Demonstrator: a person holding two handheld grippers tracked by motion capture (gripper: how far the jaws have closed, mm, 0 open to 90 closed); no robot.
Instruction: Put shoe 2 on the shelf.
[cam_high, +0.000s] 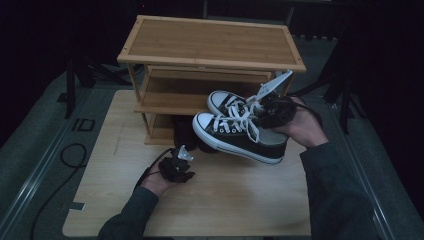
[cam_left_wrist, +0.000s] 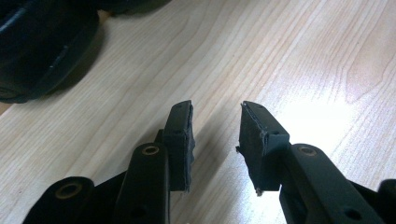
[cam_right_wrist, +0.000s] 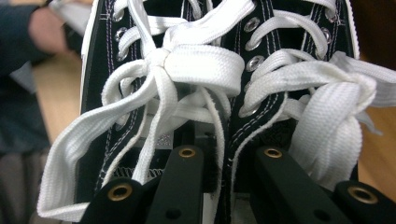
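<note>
Clenching both sneakers (cam_high: 240, 132) by their inner collars, the right gripper (cam_high: 272, 111) jaws lift them; left gripper (cam_left_wrist: 215, 140) jaws gape empty.

I grip black canvas sneakers (cam_high: 240, 132) with white laces (cam_right_wrist: 187, 65), toecaps and soles; my jaws are black, the table (cam_high: 225, 200) pale woodgrain, the far shoe rack (cam_high: 210, 42) honey-brown.

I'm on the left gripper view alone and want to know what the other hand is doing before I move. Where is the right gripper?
Observer: The right gripper is in front of the wooden shoe rack.
Operator: Holding anything?
Observer: Yes, its jaws pinch the inner sides of two black sneakers with white laces, held together.
Operator: And the dark shape at my top left?
Observer: A black shoe at the foot of the rack, just beyond the left gripper.
</note>
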